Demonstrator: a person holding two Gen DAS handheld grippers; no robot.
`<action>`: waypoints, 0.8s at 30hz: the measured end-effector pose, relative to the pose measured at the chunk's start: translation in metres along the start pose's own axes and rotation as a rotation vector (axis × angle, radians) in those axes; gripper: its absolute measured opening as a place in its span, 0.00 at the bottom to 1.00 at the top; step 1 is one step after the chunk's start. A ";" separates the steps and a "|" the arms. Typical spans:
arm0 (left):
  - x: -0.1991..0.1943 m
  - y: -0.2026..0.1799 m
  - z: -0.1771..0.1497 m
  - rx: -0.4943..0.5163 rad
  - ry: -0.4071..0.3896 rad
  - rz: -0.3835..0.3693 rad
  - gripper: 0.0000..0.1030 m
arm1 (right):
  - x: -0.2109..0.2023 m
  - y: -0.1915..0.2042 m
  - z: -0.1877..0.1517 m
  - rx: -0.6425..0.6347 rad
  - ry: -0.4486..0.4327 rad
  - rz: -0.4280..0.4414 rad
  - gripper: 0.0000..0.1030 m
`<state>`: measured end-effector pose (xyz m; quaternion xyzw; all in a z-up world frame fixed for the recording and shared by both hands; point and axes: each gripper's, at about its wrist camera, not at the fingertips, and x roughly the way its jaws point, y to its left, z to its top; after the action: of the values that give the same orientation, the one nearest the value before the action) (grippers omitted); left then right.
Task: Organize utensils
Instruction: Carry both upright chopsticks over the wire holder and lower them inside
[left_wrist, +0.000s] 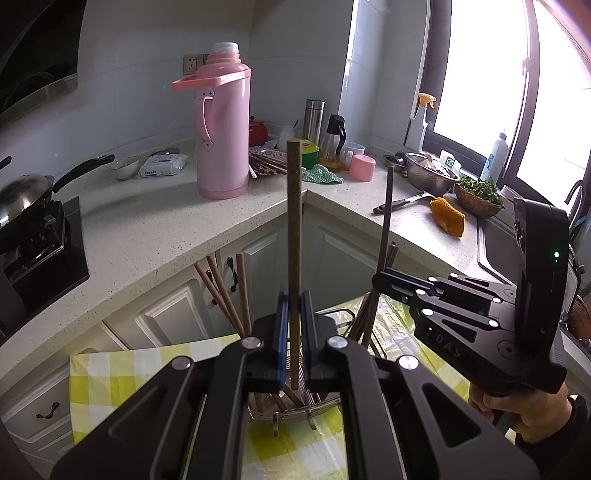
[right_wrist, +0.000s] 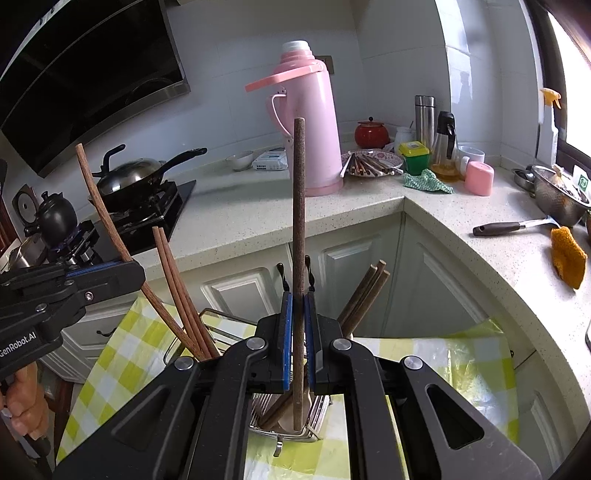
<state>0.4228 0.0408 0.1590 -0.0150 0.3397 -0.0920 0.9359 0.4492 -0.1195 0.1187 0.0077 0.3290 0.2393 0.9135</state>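
Upright, each tongs (left_wrist: 294, 325) (right_wrist: 298, 328) clamps 1 chopstick (left_wrist: 294, 221) (right_wrist: 299, 229) above rack (right_wrist: 295, 424).

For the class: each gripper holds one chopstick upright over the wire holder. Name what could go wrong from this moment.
1. The left gripper pinches its chopstick low, leaving a long end above; it may tilt or slip in the pads.
2. The right gripper and its chopstick stand close to the left one over the same wire holder; they may collide.
3. Leaning chopsticks already in the holder may block or get knocked.
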 end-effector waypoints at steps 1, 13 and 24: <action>0.002 -0.001 -0.001 -0.002 0.003 0.000 0.06 | 0.001 -0.001 -0.002 0.004 0.004 -0.001 0.07; 0.025 0.001 -0.019 -0.008 0.065 0.010 0.06 | 0.011 -0.008 -0.017 0.023 0.032 -0.001 0.07; 0.038 0.001 -0.029 -0.011 0.098 0.014 0.06 | 0.009 -0.006 -0.015 0.014 0.036 -0.006 0.07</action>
<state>0.4334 0.0360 0.1128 -0.0131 0.3857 -0.0841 0.9187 0.4482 -0.1228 0.1008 0.0087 0.3468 0.2344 0.9081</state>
